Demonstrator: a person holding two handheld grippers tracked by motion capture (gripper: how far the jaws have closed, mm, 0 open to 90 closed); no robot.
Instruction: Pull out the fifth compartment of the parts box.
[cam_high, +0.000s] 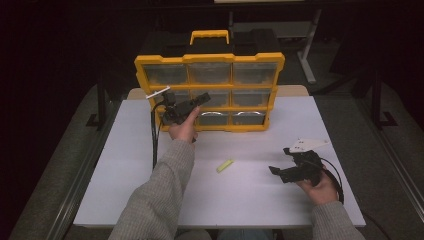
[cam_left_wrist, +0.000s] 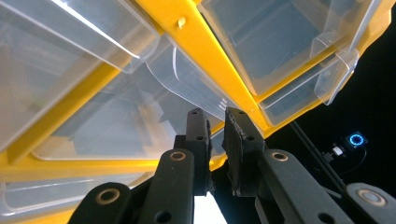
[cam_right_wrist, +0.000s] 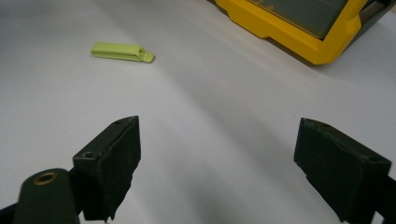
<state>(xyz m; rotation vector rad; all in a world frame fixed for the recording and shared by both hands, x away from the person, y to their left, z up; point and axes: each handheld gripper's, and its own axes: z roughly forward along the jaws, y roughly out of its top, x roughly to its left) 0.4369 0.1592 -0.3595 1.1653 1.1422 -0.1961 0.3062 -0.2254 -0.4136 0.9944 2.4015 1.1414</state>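
yellow organizer (cam_high: 210, 59), clear drawer (cam_left_wrist: 187, 84) pinched by left gripper (cam_left_wrist: 215, 116)

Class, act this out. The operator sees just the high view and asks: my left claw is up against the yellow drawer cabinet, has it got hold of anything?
Observer: In the left gripper view the left claw is closed, and its pads seem to pinch the clear lip of a drawer.
Operator: And the right claw, open or closed?
Observer: The right gripper view shows the right claw wide open, with nothing between its pads but bare table.
Operator: What is it aimed at?
Observer: The green piece lies ahead of it, off to the left in that view, untouched.
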